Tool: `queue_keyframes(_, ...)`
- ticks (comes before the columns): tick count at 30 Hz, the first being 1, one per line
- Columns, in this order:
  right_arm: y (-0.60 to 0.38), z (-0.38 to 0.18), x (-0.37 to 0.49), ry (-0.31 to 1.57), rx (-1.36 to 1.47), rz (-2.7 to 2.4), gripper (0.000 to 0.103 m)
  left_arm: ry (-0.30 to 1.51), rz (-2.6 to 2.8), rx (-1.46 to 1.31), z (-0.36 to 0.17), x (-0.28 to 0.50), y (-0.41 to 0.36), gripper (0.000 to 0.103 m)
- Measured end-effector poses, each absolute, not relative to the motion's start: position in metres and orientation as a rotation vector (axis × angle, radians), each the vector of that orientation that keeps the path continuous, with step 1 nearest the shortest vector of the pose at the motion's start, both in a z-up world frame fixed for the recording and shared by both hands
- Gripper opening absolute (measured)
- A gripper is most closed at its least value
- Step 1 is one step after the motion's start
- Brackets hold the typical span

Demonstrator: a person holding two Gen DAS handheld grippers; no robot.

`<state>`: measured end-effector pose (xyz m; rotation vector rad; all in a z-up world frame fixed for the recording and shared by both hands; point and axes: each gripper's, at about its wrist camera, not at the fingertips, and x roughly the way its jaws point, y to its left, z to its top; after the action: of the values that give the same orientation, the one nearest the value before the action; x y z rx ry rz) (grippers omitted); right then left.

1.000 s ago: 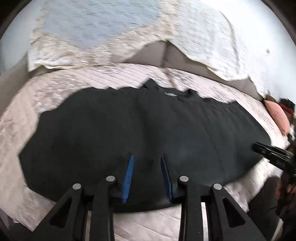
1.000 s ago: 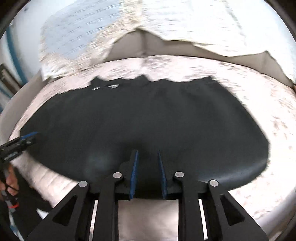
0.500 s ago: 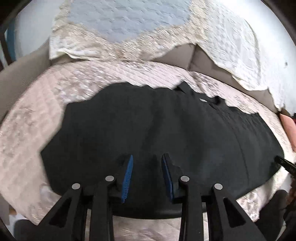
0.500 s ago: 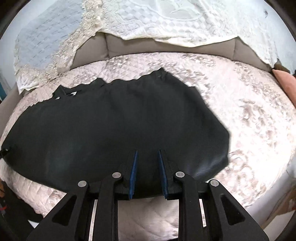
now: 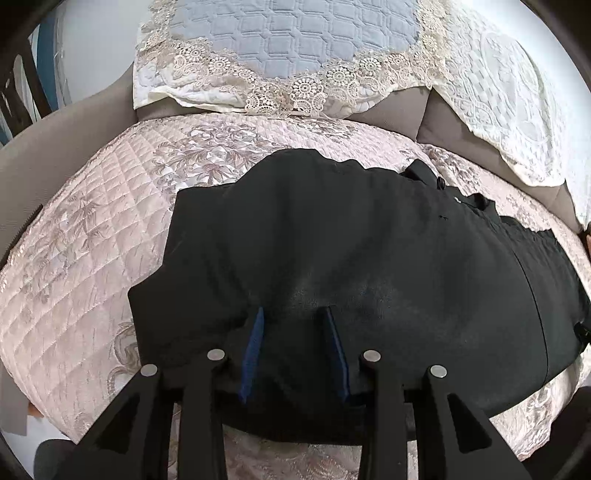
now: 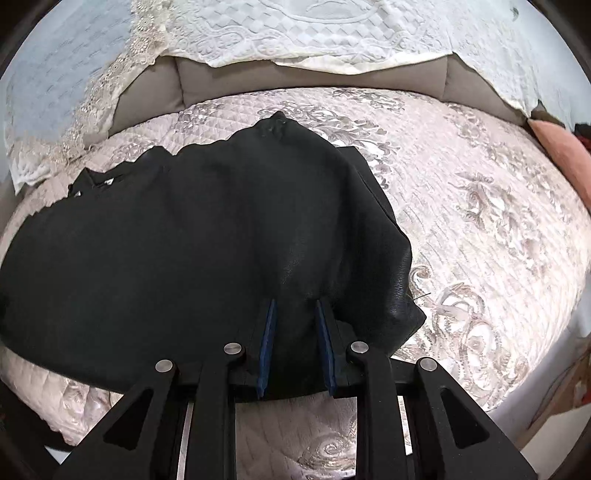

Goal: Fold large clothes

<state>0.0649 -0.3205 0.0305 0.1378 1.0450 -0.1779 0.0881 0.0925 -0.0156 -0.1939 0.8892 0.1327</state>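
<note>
Black fabric, a large garment, lies spread across the pink quilted cover of a sofa, its collar end toward the backrest, where a lace-edged blue throw and a white one hang. The left gripper has its blue pads partly spread over the near hem, cloth lying between them, though whether they press on it I cannot tell; the right gripper sits narrower at the garment's right near corner, cloth bunched between its pads, grip likewise unclear.
</note>
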Motion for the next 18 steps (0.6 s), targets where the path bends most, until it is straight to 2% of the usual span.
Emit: queue_keyframes(18, -0.266, 0.08, 0.055, 1.001, -0.015, -0.157, 0.023, 0.868, 0.118, -0.202, 0.013, 0.065, 0.093, 0.036)
